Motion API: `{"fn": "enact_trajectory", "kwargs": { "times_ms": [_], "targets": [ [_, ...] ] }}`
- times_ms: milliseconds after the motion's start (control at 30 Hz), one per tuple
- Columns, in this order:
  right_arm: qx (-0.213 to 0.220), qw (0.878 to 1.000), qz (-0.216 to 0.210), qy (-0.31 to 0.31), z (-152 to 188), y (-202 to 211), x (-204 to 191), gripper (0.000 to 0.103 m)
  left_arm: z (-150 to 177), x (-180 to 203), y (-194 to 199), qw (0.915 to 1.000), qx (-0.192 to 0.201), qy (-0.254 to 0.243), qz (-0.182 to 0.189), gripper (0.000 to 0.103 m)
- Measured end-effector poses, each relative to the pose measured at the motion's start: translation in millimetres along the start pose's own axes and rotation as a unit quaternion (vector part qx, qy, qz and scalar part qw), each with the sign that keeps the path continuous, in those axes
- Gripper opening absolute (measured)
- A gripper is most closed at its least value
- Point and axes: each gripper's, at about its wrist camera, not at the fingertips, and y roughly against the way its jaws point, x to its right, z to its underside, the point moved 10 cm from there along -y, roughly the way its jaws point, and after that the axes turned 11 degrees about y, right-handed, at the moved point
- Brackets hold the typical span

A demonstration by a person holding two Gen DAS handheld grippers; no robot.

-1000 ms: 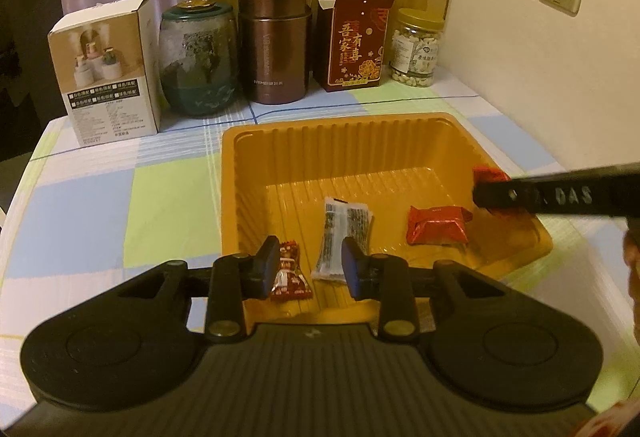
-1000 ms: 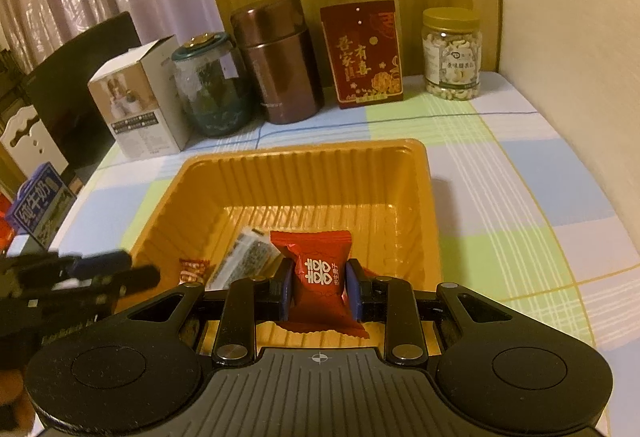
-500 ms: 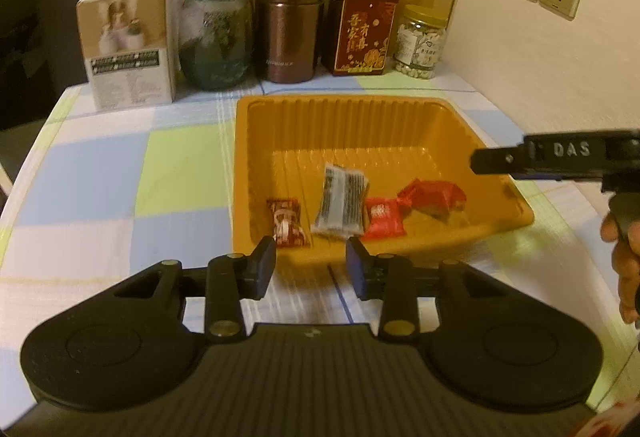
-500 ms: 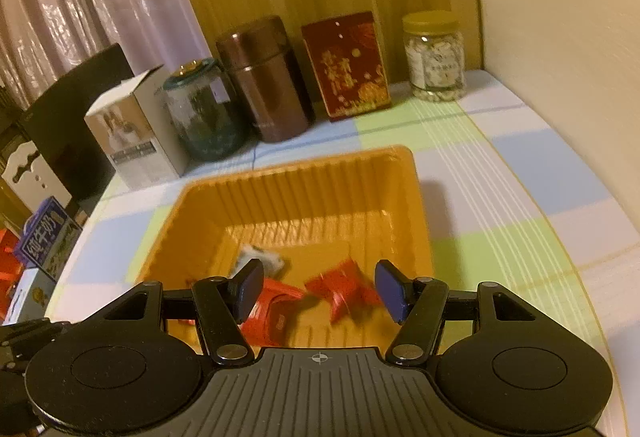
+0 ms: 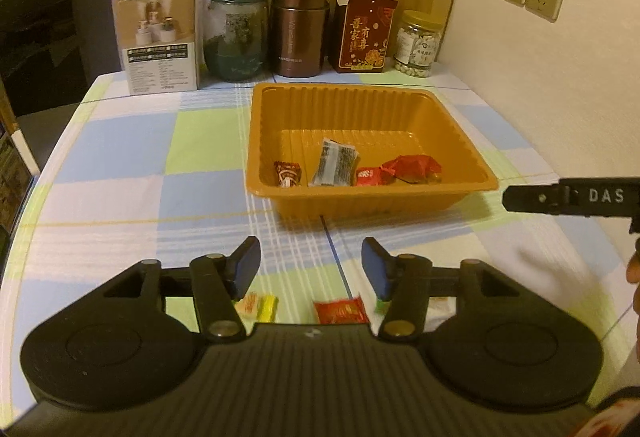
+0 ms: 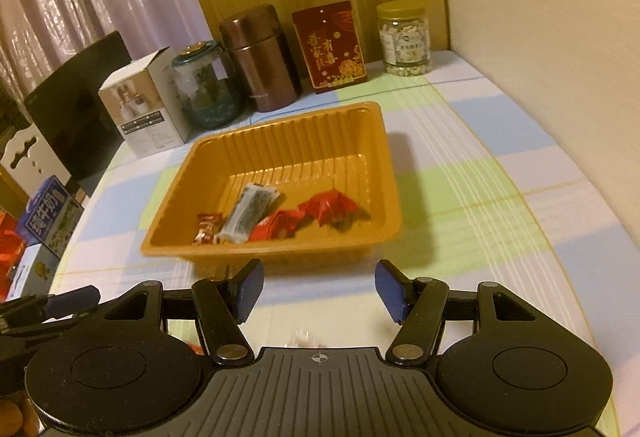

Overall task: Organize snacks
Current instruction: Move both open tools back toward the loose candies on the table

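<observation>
Both grippers pulled back from orange tray (image 5: pixel 472 181); jaws just opened, empty; snacks dropped in tray.

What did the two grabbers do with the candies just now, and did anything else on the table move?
The left gripper let go of the small brown candy, and the right gripper dropped its red candy into the orange tray. Both have pulled back from the tray, jaws just opened and empty. The tray, the striped packet and the jars and boxes behind stayed where they were.
</observation>
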Motion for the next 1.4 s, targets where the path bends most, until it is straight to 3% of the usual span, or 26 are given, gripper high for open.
{"fn": "enact_trajectory", "kwargs": {
  "times_ms": [400,767,1400],
  "targets": [
    [0.001,1.0,0.015,-0.004,40.1,66.4,-15.3,0.062,35.5,-3.3,71.6,0.9997,0.012,0.02,-0.006,0.077],
    [-0.009,1.0,0.017,-0.01,83.2,107.9,-22.7,0.066,71.5,-20.4,114.8,0.999,0.011,0.028,-0.033,0.088],
    [-0.029,1.0,0.01,0.006,107.5,116.9,-37.3,0.066,88.0,-27.1,125.3,0.9986,-0.005,0.027,-0.045,0.089]
  ]
}}
